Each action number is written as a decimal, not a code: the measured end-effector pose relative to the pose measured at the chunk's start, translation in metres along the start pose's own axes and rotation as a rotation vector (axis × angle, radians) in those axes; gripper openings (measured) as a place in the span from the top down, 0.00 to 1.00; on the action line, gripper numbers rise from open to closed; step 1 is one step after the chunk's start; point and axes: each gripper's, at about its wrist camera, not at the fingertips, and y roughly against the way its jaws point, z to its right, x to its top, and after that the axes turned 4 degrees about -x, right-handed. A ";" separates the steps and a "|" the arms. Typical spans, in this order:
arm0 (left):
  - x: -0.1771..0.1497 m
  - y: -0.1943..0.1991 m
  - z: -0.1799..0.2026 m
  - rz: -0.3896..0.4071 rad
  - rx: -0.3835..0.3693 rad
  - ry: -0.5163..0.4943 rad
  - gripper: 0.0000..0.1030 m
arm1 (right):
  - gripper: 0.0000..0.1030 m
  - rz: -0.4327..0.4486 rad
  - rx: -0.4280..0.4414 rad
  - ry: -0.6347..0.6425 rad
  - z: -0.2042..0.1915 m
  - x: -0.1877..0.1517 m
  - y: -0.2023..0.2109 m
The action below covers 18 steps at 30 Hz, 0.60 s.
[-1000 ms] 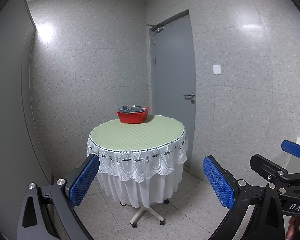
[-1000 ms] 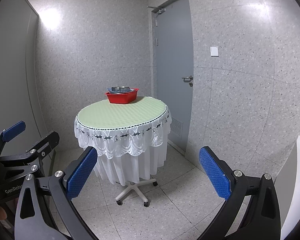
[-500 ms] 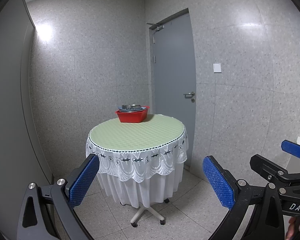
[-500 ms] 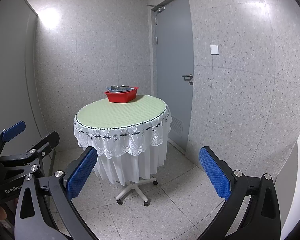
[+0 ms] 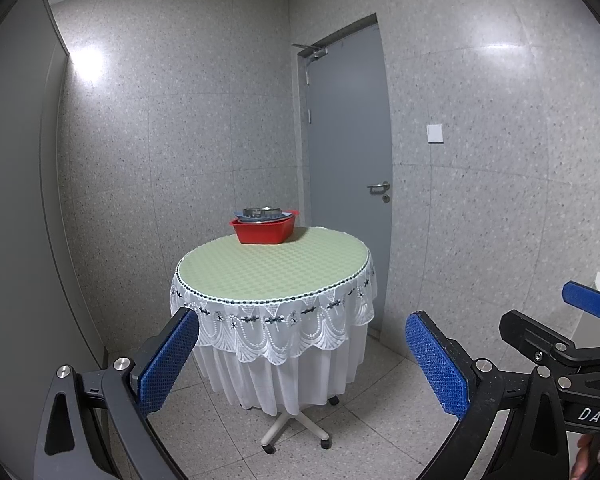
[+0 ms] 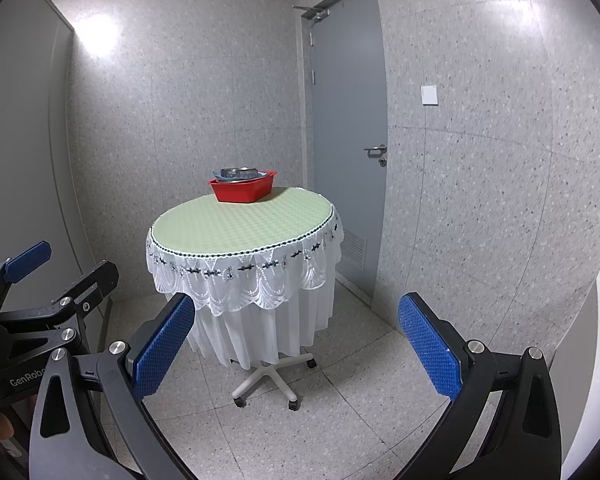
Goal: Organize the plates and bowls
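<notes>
A red basin (image 5: 262, 231) stands at the far edge of a round table (image 5: 272, 272) with a green top and white lace skirt. In the basin lies a blue plate (image 5: 248, 217) with a metal bowl (image 5: 261, 212) on it. The same basin (image 6: 242, 189) shows in the right wrist view. My left gripper (image 5: 300, 360) is open and empty, well short of the table. My right gripper (image 6: 296, 344) is open and empty, also back from the table. Each gripper shows at the edge of the other's view.
The table stands on a wheeled star base (image 6: 268, 378) on a speckled floor. A grey shut door (image 5: 350, 160) is behind it on the right. Grey walls close the corner. A white panel (image 6: 592, 380) stands at the right edge.
Both views have drifted very slightly; the table sits almost in the same place. Both grippers stay open and empty.
</notes>
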 end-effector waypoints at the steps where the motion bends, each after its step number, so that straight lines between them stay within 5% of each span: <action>1: 0.000 0.000 0.000 0.001 0.001 0.000 0.01 | 0.00 0.001 0.001 0.000 0.001 0.001 -0.001; 18: -0.005 -0.001 -0.001 0.009 0.007 -0.005 0.01 | 0.00 -0.009 0.005 0.001 0.002 0.001 -0.007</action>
